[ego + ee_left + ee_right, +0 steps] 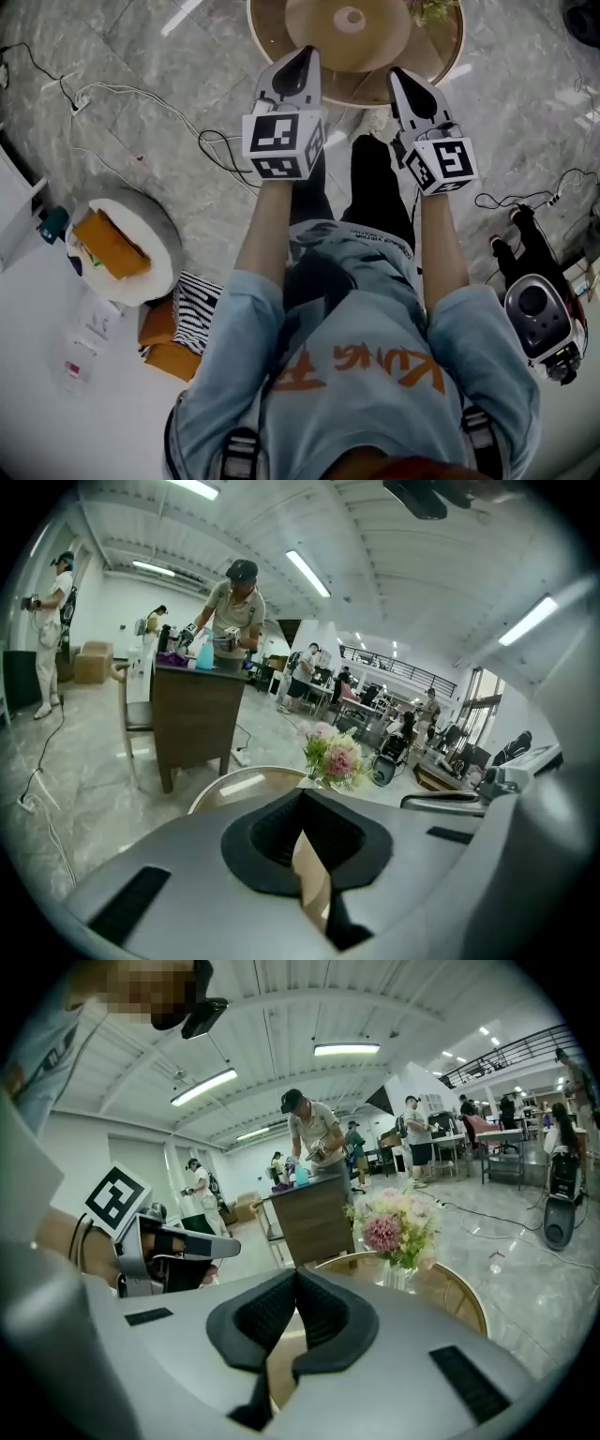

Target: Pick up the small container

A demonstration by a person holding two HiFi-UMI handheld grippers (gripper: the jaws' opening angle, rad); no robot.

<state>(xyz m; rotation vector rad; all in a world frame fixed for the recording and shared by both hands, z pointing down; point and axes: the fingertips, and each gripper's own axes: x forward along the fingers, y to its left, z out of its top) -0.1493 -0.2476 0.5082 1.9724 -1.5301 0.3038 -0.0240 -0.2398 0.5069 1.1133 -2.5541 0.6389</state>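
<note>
I cannot make out a small container in any view. My left gripper (305, 54) and right gripper (399, 75) are held side by side at waist height, both pointing at the near edge of a round wooden-rimmed table (448, 58). In the left gripper view the left gripper (300, 795) has its black pads meeting at the tips, with nothing between them. The right gripper (296, 1273) is likewise shut and empty. A vase of pink flowers (397, 1227) stands on the table, also seen as flowers (334, 756) in the left gripper view.
Cables (202, 141) trail across the marble floor to the left. A white round stool with an orange item (120, 246) stands at the left, a black and silver machine (539, 319) at the right. Beyond the table a person works at a dark wooden desk (195, 714).
</note>
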